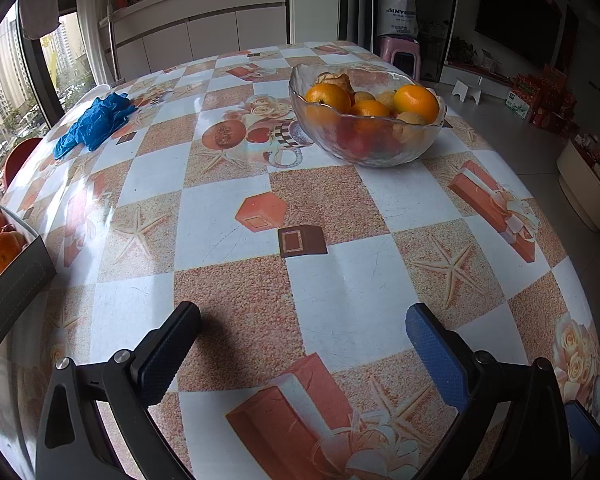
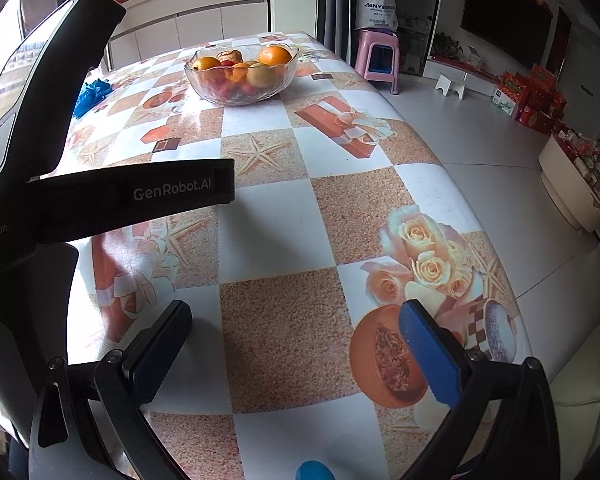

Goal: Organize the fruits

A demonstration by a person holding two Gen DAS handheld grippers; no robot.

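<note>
A clear glass bowl (image 1: 380,148) stands on the far half of the patterned table, holding oranges (image 1: 416,102), a pear and red fruit; the right wrist view shows the same bowl (image 2: 242,94) farther off. A dark box (image 1: 18,276) at the left table edge holds two oranges (image 1: 3,250) and another fruit. My left gripper (image 1: 302,320) is open and empty, low over the near part of the table. Just as empty, my right gripper (image 2: 294,318) stands open over the near right side, with the left gripper's black body (image 2: 136,196) beside it on the left.
A crumpled blue glove (image 1: 94,122) lies at the far left of the table. A red chair (image 1: 18,158) stands beyond the left edge. A pink stool (image 2: 380,58) sits past the far corner; the floor drops off on the right, with boxes (image 2: 532,98) by the wall.
</note>
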